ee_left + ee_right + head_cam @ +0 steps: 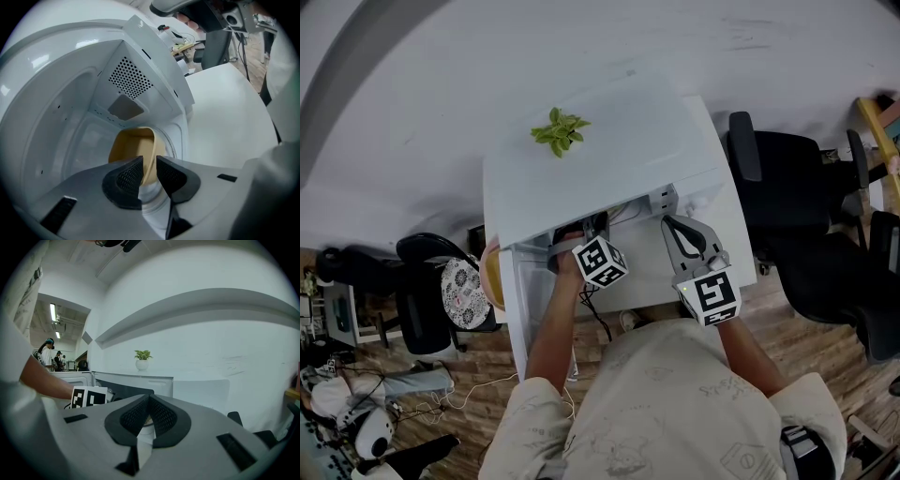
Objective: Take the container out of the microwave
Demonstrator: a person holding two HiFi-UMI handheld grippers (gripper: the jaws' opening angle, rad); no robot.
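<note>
Tan container [132,145] sits inside the open microwave [70,108] cavity. Left hand-held gripper [149,164] reaches in and pinches the container's side wall between its pads. Contents cannot be made out. Right hand-held gripper [149,400] is outside, jaws pressed together.

the microwave [56,93] is white inside and out, its vent [130,77] a grid of dark dots; the container [133,147] is pale tan. the left hand-held gripper [149,164] and right hand-held gripper [148,401] are grey with black mesh-patterned pads [126,178] (each cube [600,262] carries black-and-white squares). the plant [560,131] is green, the chairs [787,178] black, the floor [487,361] brown wood.
</note>
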